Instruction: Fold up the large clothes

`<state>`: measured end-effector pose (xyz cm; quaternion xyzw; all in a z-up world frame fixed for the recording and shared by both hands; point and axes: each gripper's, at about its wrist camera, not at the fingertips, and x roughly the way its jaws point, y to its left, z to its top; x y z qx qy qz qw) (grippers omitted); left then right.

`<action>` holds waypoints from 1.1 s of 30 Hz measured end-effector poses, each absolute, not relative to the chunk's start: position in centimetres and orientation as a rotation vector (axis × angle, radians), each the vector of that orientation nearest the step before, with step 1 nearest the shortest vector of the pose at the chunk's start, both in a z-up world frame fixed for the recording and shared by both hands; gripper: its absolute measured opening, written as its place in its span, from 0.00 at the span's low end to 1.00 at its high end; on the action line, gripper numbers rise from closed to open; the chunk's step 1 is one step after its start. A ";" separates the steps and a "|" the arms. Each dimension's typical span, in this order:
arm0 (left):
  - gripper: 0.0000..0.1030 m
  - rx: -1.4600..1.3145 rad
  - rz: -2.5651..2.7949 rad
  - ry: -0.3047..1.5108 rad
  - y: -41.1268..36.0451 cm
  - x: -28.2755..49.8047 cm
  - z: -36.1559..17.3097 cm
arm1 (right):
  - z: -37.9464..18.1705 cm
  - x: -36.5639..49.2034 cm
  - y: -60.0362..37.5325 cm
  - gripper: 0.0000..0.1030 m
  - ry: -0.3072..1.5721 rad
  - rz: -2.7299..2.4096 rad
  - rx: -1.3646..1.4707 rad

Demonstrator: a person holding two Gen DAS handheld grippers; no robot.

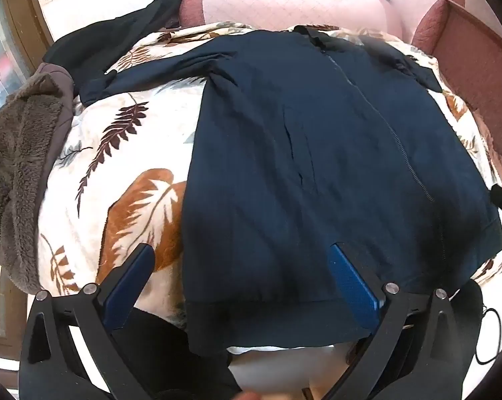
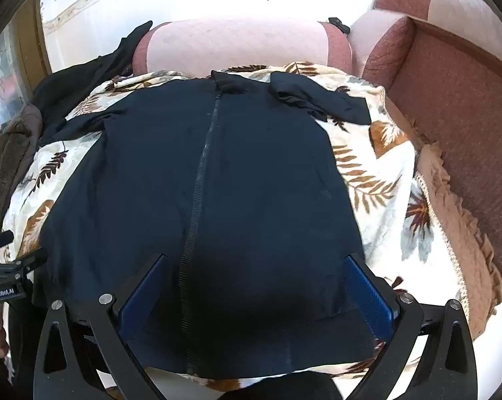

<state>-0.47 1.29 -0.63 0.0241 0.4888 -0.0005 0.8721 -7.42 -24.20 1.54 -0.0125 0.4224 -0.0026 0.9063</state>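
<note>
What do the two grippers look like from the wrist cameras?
Both match: the left gripper and the right gripper have black, curved, strutted frames with silver round bolts at the joints. Each finger carries a flat blue textured pad on its inner face. The right view catches the side of the left gripper, with white "GenRobot.AI" lettering. A thin black cable loops at the left view's right edge.

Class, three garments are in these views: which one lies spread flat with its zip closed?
The navy zip-up jacket, spread on the leaf-print blanket; the black garment and brown fleece lie bunched aside.
</note>
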 end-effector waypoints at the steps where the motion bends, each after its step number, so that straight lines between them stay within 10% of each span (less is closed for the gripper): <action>1: 1.00 0.063 0.004 1.027 1.4 -0.5 -0.7 | 1.7 -7.4 -24.3 1.00 0.869 -0.001 -0.041; 10: 1.00 0.079 0.006 1.026 0.4 -0.6 -0.6 | 3.8 -8.8 -27.0 1.00 0.779 -0.155 -0.337; 33: 1.00 0.064 -0.024 1.043 -0.7 -0.4 -1.1 | -1.0 -7.0 -25.8 0.99 0.932 -0.013 -0.004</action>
